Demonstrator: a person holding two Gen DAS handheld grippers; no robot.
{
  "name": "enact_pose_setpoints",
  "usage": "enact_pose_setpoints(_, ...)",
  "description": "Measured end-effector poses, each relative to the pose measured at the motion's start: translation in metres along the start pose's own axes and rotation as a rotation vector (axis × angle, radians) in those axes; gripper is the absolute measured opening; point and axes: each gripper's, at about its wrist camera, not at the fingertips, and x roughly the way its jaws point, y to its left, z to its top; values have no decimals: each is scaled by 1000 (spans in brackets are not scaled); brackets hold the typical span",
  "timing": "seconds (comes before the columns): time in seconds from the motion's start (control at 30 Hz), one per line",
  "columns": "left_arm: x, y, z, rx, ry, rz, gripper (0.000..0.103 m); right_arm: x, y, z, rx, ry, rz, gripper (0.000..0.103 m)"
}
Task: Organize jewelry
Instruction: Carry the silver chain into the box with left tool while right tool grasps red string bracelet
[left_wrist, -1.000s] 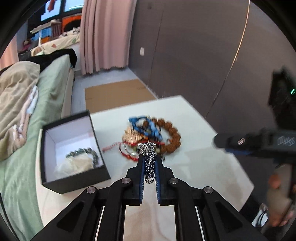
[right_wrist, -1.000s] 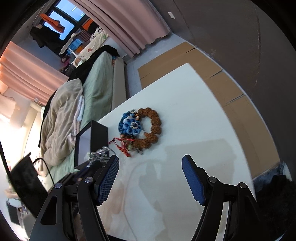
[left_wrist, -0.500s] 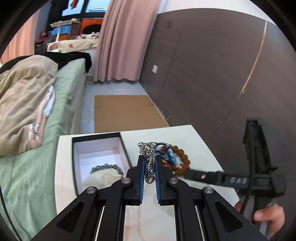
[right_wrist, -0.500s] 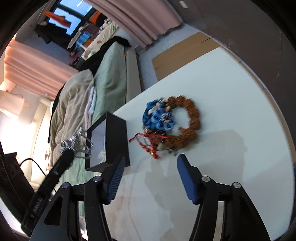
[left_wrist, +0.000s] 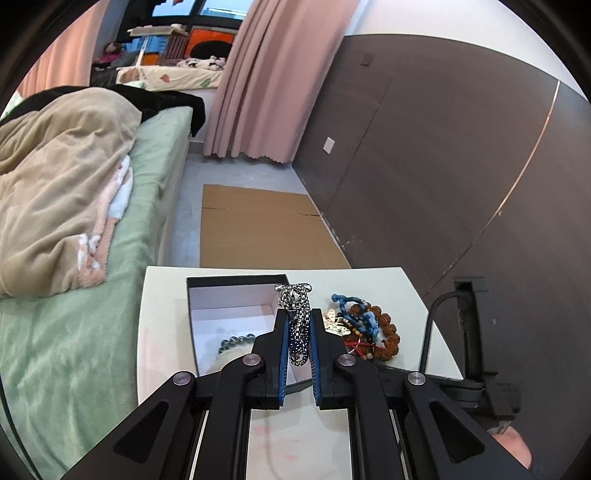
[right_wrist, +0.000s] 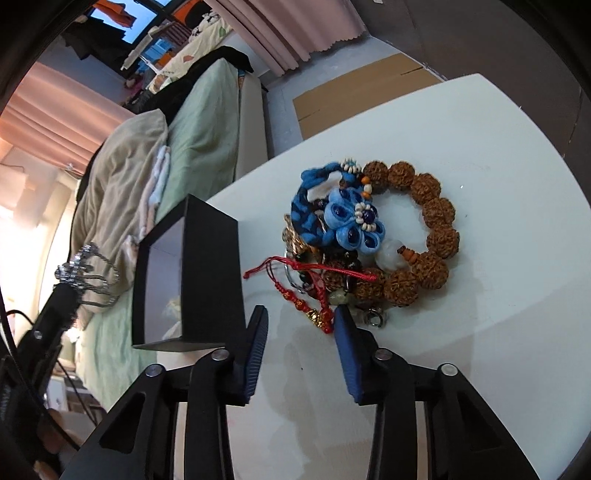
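- The black box (left_wrist: 236, 280) sits on the counter (right_wrist: 517, 332); bring your load over its open top before letting go.
- Your left gripper (left_wrist: 298, 334) is clamped on the silver chain bracelet (left_wrist: 295, 295), held above the box's right edge.
- Your right gripper (right_wrist: 299, 332), jaws apart and empty, hovers just right of the box, by the jewelry pile (right_wrist: 369, 236).
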Motion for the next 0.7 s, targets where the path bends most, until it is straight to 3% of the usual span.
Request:
enact_pose_setpoints(0.03, 0, 2, 1, -6, -1, 2, 10, 3, 0, 0, -1, 4, -8, 28)
enact_pose_setpoints(0.1, -1, 6, 2, -18, -3, 7, 10, 6, -1, 0, 5, 9, -15, 10)
enact_pose_setpoints(0.3, -2, 16, 4, -41, -5, 21, 10, -5, 2, 0, 12, -18, 43, 9)
enact_pose_setpoints(0.7, 12, 32, 13, -102, -2, 40, 10, -55, 41, -1, -66, -166, 246, 9)
